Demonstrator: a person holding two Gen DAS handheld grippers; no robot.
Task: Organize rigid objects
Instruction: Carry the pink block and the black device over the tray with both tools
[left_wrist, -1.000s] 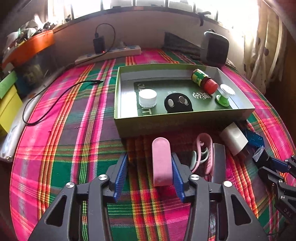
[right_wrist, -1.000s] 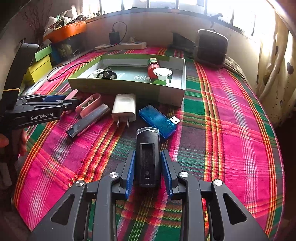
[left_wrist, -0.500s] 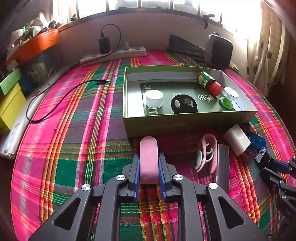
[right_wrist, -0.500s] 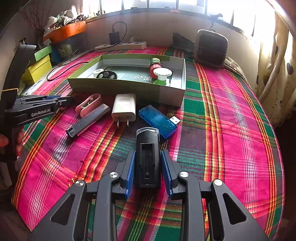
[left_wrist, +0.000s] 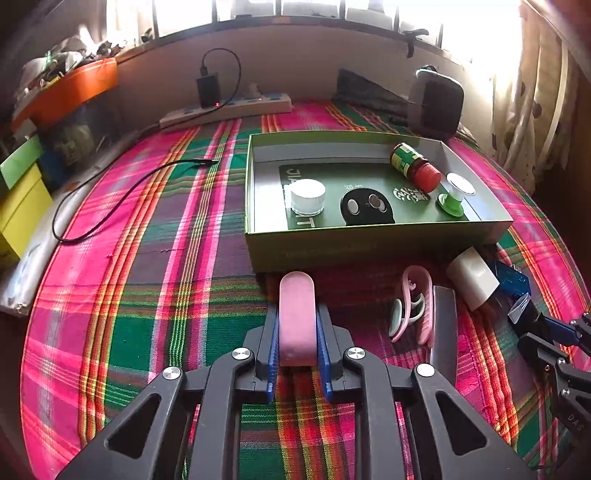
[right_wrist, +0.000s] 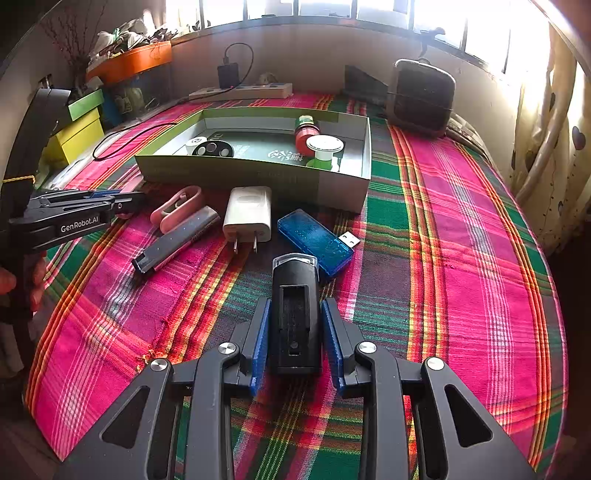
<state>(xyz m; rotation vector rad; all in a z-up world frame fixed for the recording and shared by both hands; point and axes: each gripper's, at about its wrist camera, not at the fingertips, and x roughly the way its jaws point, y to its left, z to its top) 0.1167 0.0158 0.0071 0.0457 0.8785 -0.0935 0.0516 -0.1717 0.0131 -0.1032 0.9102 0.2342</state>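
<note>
1. On the plaid cloth (left_wrist: 155, 258), just in front of the green box (left_wrist: 369, 247), left gripper (left_wrist: 297, 332) fingers clamped on a pink oblong case (left_wrist: 296, 317).
2. Right gripper (right_wrist: 295, 332) fingers clamped on a black device (right_wrist: 294, 314), near the blue USB stick (right_wrist: 314, 240).
3. White charger (right_wrist: 247, 214), grey bar (right_wrist: 177, 240) and pink clip (right_wrist: 177, 208) lie loose before the box.

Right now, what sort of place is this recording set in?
Most likely a room in a home, probably a bed beside a window. A plaid cloth covers a wide surface, barred windows with a curtain run along the wall, and a power strip with a plugged-in charger sits below them.
</note>
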